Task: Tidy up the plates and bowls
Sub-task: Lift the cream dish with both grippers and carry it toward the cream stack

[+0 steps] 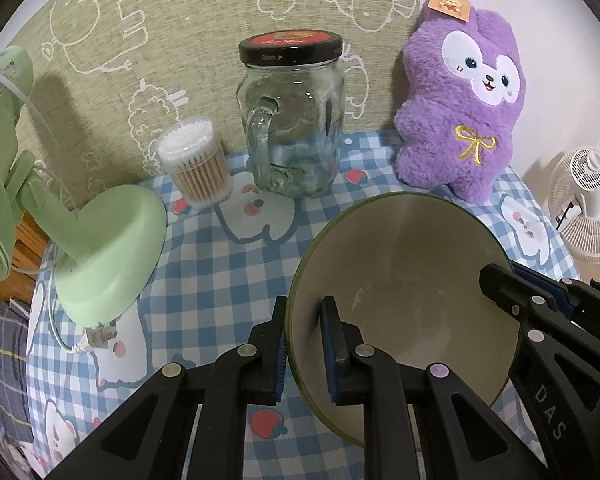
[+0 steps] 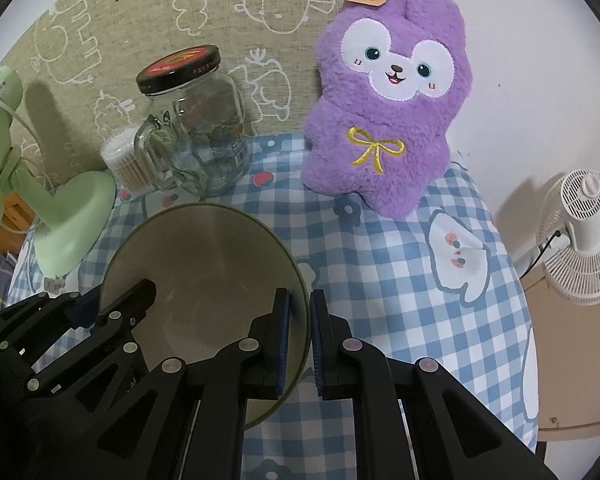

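A green bowl [image 1: 404, 280] with a pale inside hangs tilted over the blue checked tablecloth [image 1: 220, 264]. My left gripper [image 1: 305, 344] is shut on its left rim, one blue pad outside and one inside. The right gripper [image 1: 500, 292] shows in the left wrist view at the bowl's right rim. In the right wrist view the same bowl [image 2: 204, 272] fills the lower left, and my right gripper [image 2: 300, 340] is shut on its right rim. The left gripper [image 2: 140, 292] reaches in from the left edge there, over the bowl's far rim.
A lidded glass jar with a handle [image 1: 292, 120], a tub of cotton swabs [image 1: 196, 160] and a green desk fan's base [image 1: 108, 248] stand at the back left. A purple plush toy [image 2: 388, 108] leans on the wall. A white floor fan [image 2: 580, 232] stands beyond the table's right edge.
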The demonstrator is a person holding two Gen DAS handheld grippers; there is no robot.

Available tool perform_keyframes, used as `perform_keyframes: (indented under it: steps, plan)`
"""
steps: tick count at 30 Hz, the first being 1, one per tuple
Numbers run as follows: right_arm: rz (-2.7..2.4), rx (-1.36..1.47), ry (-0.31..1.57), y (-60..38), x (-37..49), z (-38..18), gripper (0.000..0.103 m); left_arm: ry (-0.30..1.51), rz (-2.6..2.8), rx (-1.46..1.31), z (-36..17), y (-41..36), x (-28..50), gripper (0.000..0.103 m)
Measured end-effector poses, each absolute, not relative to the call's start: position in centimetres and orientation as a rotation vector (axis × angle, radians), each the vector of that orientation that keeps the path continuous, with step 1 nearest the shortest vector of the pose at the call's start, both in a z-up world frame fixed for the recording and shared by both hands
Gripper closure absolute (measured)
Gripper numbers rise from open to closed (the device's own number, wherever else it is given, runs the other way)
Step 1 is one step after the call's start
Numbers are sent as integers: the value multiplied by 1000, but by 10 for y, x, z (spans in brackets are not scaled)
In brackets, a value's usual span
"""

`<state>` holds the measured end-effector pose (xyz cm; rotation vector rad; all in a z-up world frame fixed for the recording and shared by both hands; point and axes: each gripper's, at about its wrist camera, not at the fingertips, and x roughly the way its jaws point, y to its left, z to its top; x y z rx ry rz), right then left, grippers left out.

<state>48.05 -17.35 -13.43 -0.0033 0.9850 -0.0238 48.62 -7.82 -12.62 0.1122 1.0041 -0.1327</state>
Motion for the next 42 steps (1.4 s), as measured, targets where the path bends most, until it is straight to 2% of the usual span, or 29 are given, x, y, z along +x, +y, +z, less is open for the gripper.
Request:
perform_keyframes:
  steps: [26,42]
  plan:
    - [-13,70,995,-180,494,-146,89,1045,-137,40,-139,-77,500,91]
    - [0,56,958,-170,446,-89,89,999,-123,33,-88,-68,460,91]
